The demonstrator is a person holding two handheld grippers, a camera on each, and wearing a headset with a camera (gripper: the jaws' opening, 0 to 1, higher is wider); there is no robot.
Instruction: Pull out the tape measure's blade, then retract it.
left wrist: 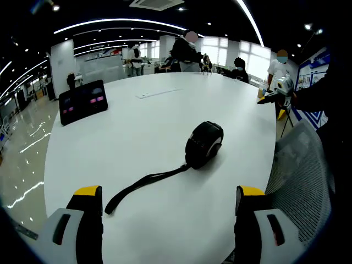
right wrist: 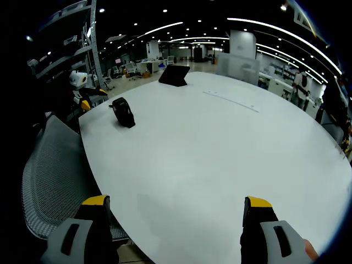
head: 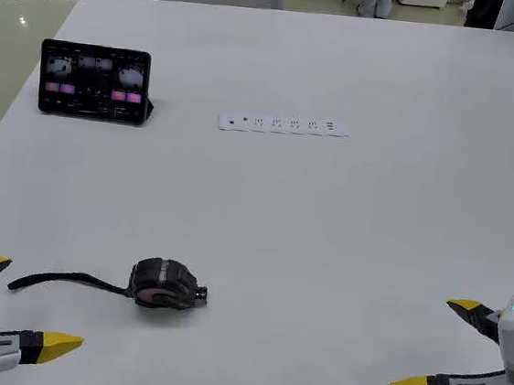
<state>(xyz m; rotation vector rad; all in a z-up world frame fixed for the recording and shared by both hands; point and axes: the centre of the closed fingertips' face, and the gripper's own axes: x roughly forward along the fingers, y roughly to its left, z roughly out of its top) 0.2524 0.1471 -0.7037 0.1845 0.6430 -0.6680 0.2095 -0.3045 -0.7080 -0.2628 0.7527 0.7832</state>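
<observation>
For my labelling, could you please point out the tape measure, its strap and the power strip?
tape measure [head: 163, 284], head view, middle of case.
strap [head: 69, 277], head view, mid-length.
power strip [head: 282, 124], head view, centre of top face.

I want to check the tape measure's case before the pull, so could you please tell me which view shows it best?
The left gripper view: the tape measure lies close and central, its black case and strap clear. The head view shows it smaller from above; the right gripper view shows it small and distant.
</observation>
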